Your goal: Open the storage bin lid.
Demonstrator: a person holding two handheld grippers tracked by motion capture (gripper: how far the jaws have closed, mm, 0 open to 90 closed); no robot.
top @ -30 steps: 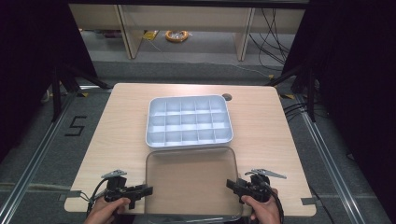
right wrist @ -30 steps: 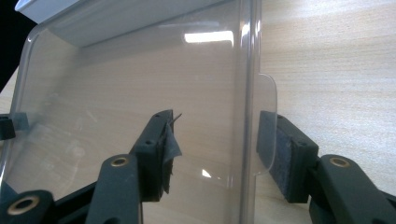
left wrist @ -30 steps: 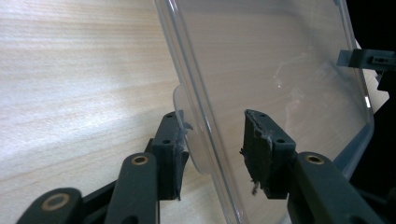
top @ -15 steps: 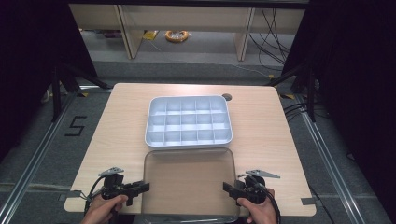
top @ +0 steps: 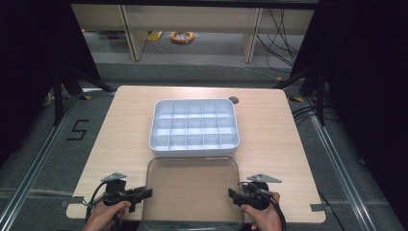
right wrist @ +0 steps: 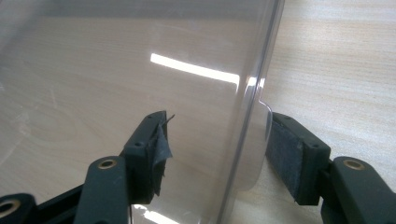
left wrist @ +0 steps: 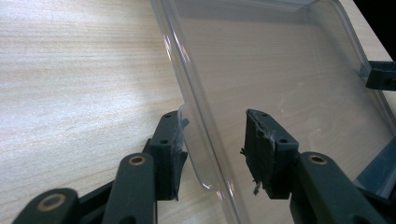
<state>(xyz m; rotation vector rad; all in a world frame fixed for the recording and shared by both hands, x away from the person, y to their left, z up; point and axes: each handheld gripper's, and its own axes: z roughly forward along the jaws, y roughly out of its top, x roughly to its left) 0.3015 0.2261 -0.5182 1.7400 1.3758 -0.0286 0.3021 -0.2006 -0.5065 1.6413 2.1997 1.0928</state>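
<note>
Pale wood table (top: 125, 125) is seen under dim surrounds, grey floor around it, with a yellow cable coil at 12 o'clock far beyond.

Left gripper (left wrist: 212, 154) is seen with jaws apart, straddling the left rim of the clear lid (left wrist: 280, 79): one pad outside against a small rim tab, the other inside, not yet touching. Right gripper (right wrist: 215, 154) is likewise spread across the right rim, outer pad just beside the tab there, inner pad clear of the plastic. Nothing is clamped by either yet.

From the high view, the lid is found lying flat at 6 o'clock on the table, grippers at its 9 and 3 o'clock edges, each held in a hand (top: 103, 216). A white compartment tray (top: 194, 126), all cells apparently empty, is set at 12 o'clock from the lid, their edges touching or nearly so (cannot be told).

Risks, as judged: thin glossy plastic may be flexed or squirted out if closed unevenly; a bite on the tabs alone could slip; unequal lifting would tilt the lid and knock the tray.
</note>
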